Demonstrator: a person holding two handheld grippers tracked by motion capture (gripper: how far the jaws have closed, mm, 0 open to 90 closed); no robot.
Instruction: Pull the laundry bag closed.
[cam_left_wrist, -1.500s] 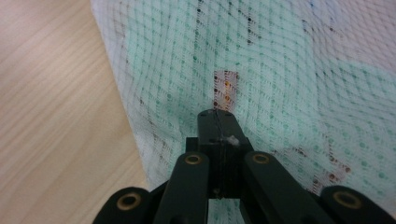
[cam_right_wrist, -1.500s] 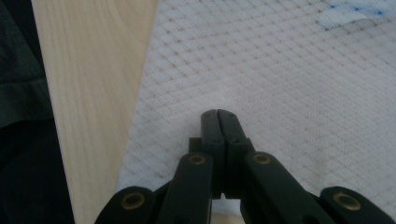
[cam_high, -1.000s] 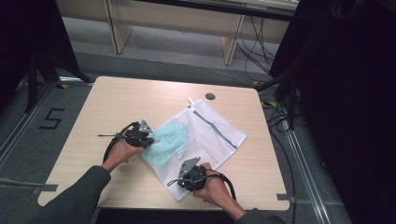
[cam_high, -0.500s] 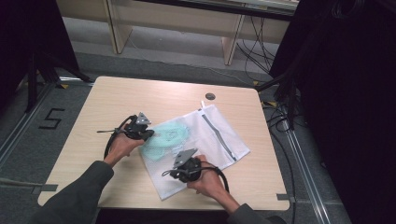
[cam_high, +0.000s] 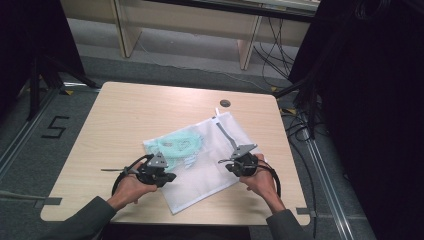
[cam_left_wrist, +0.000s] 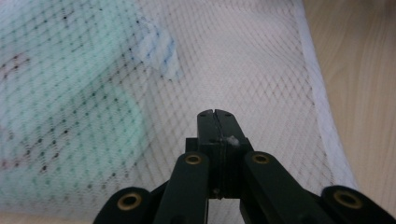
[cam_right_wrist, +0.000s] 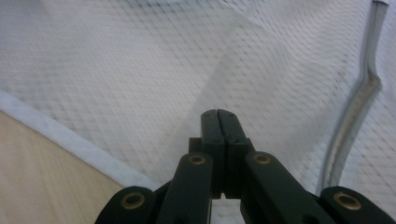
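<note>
A white mesh laundry bag (cam_high: 210, 175) lies flat on the wooden table (cam_high: 125, 115), with a mint-green garment (cam_high: 177, 145) inside its far-left part. My left gripper (cam_high: 171, 176) sits at the bag's left edge, and in the left gripper view its jaws (cam_left_wrist: 215, 113) are pressed together on the mesh with a white fleck between them. The green garment (cam_left_wrist: 70, 93) shows through the netting there. At the bag's right side near the grey zipper (cam_high: 227, 135), my right gripper (cam_high: 223, 161) is shut, and a fold of mesh (cam_right_wrist: 252, 60) fans out from its tip (cam_right_wrist: 217, 112).
A small dark round disc (cam_high: 225, 103) lies near the table's far edge. Black cables loop behind both hands. A pale label with blue marks (cam_left_wrist: 159, 51) shows through the mesh. Bare wood lies to the left and far side of the bag; dark equipment stands right of the table.
The bag has swung round and now lies flatter and nearer the front edge. My left gripper came toward the person, and my right gripper went right and slightly away.
</note>
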